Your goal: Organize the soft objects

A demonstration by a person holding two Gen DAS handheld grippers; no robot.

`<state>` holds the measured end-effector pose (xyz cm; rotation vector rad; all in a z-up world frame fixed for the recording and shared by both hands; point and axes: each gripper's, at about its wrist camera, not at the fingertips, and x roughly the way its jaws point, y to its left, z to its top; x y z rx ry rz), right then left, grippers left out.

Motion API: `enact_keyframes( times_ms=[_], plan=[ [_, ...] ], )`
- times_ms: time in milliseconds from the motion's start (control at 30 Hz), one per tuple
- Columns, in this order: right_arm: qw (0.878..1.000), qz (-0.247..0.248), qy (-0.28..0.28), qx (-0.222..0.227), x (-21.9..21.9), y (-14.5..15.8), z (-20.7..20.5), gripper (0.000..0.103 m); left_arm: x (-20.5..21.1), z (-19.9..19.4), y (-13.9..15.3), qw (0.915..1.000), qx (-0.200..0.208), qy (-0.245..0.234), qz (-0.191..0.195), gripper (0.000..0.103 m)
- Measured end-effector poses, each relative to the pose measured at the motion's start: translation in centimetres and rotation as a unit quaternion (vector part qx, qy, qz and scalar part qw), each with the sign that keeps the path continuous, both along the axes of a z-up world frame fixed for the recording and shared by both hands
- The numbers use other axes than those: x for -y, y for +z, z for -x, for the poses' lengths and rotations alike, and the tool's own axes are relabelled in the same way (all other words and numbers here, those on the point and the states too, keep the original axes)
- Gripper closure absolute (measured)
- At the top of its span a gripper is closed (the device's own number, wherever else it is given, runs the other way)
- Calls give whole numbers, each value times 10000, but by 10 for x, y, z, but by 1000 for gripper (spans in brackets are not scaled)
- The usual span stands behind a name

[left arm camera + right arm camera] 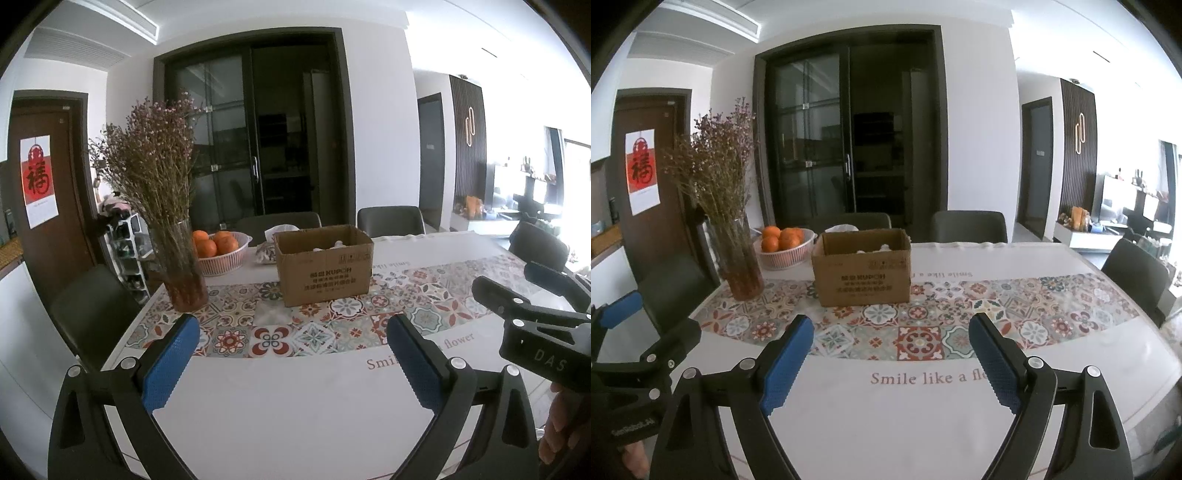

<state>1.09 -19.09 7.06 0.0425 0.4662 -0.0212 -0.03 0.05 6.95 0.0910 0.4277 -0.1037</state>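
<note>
An open cardboard box (325,267) (863,275) stands on the patterned strip of the tablecloth, with pale soft things (338,244) (882,248) just showing inside it. My left gripper (291,332) hangs open over the white near part of the table, well short of the box, with nothing between its blue pads. My right gripper (891,332) is open too and empty, at about the same distance from the box. In the left wrist view the right gripper (517,284) shows at the right edge; in the right wrist view the left gripper's fingers (622,308) show at the left.
A glass vase of dried flowers (177,258) (738,254) stands at the table's left. Behind it is a basket of oranges (221,254) (785,247), and a patterned bag (266,253) lies by the box. Dark chairs (391,221) (1137,273) ring the table (295,406).
</note>
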Motion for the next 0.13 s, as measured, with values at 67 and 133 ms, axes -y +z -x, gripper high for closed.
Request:
enact_keyframes(
  times_ms=[67,133],
  plan=[
    [10000,-12,11,-5,-1,-1,-1,16,0,-1,-1,10000,-10,-25,9,0],
    [10000,-24,24,-20,-2,-2,-1,16,0,-1,-3,10000,-36,-53,12,0]
  ],
)
